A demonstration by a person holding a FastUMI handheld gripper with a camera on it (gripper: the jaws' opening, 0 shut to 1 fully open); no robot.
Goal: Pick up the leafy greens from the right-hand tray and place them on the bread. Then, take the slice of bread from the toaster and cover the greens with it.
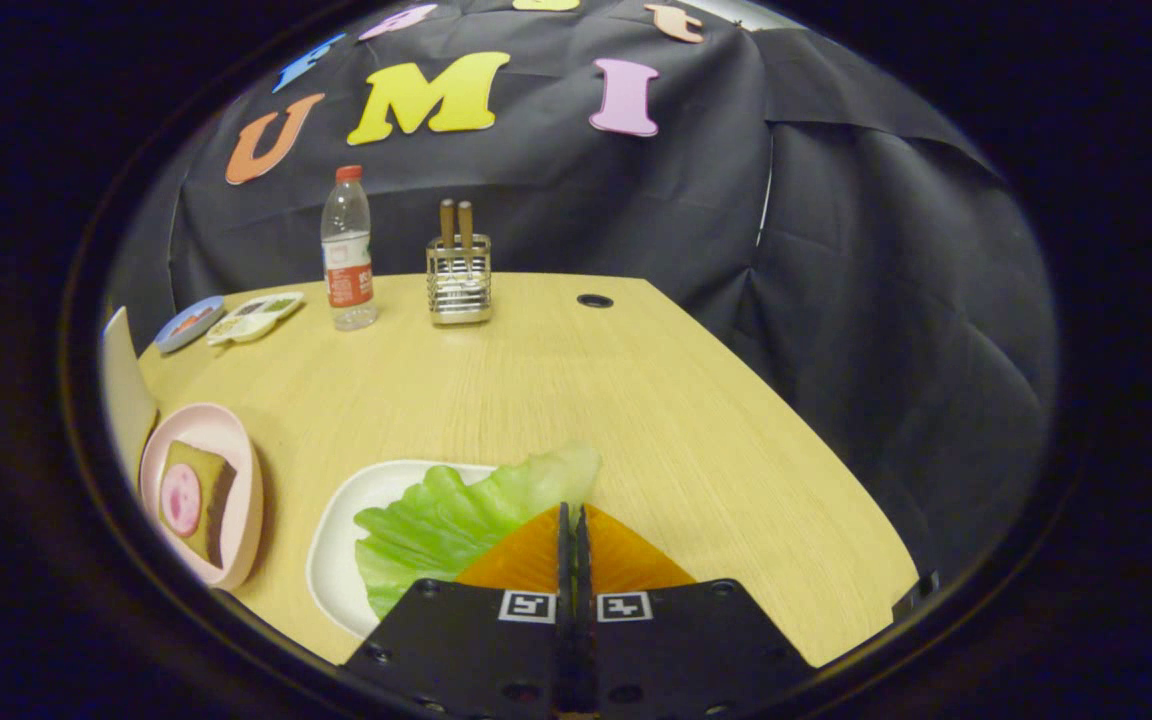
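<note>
The jaws of the gripper are pressed together with no visible gap, their tips over the near edge of the lettuce leaf; whether a thin fold of leaf is pinched between them cannot be told, since the fingers hide the contact line. The leaf lies on the white tray, spilling past its far rim onto the bench.

Taking the white tray as landmark: the pink plate sits just to its left, carrying the bread slice with a round pink meat slice on top. That is where the greens should land.

Risks, as I judge them: if the jaws hold only a sliver of leaf, or none, lifting would tear it or leave it behind. A floppy leaf may also drag on the tray's rim and tug the light tray along. Dropped carelessly, it could hang off the bread or push the meat slice askew.

Far behind the tray stand a water bottle and a metal utensil holder; further left of those lie a small blue dish and a pale divided dish. None lies between tray and plate, so the short path leftward looks open. A pale object stands beyond the plate; it may be the toaster, but I cannot confirm it
</note>
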